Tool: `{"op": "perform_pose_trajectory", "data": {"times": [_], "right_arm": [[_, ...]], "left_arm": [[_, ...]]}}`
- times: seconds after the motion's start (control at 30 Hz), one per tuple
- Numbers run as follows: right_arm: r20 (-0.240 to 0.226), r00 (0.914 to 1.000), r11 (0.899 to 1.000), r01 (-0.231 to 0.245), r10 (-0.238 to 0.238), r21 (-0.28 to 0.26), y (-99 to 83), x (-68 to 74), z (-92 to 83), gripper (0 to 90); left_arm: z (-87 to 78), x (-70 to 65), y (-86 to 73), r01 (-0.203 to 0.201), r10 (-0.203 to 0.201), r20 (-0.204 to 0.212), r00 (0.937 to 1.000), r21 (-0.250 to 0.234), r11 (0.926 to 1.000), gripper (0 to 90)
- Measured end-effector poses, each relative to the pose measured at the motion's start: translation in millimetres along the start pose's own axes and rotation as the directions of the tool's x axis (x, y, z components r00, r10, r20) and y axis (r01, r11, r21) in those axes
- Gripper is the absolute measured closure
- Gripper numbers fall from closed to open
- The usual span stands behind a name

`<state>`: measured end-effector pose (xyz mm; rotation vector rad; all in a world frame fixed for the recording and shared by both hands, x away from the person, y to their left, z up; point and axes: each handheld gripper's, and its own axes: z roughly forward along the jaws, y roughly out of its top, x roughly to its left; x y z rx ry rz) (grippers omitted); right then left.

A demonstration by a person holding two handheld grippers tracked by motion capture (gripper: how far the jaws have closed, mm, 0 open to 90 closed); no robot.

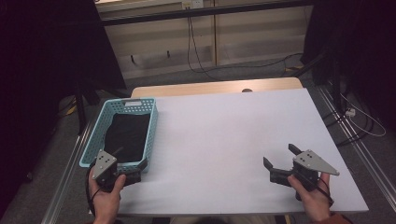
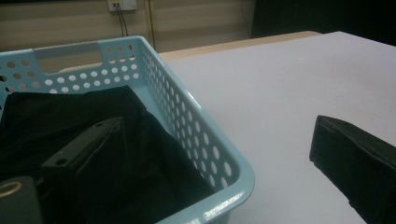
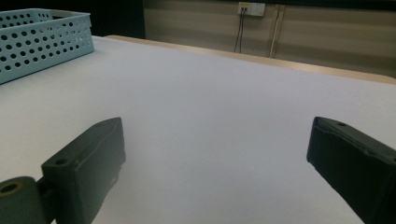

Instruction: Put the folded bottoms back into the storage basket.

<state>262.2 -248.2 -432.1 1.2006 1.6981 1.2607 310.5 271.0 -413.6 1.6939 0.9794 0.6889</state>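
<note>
Left gripper point(image 1: 133, 173): your jaws stand apart, straddling the near right corner of the basket point(image 1: 91, 140), one jaw over the cloth.
Black cloth point(image 1: 126, 134): lies inside the basket, at about 12 o'clock from your left gripper, its long axis running away from you.
Right gripper point(image 1: 279, 158): jaws spread wide, empty, over the bare table point(image 1: 224, 135); the basket is at 9 o'clock, well apart.
Nearer hand: your left.

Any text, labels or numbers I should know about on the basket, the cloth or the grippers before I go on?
None can be read: the blue basket, the black cloth in it, the left gripper, the right gripper and the white table bear no visible writing.
</note>
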Motion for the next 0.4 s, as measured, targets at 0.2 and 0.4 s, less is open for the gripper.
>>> {"op": "perform_pose_trajectory", "data": {"times": [0.2,0.4], "right_arm": [[-0.012,0.9999,1.000,-0.006,0.005,-0.007,0.1,3.6,4.7,4.0],[-0.025,0.9996,1.000,-0.017,0.016,-0.006,1.2,6.1,8.6,3.7]], "left_arm": [[-1.7,2.1,0.8,0.023,-0.023,0.000,0.9997,-0.016,0.9996,4.2],[1.6,-0.5,0.0,0.006,-0.006,0.012,0.9999,0.004,1.0000,4.3]]}}
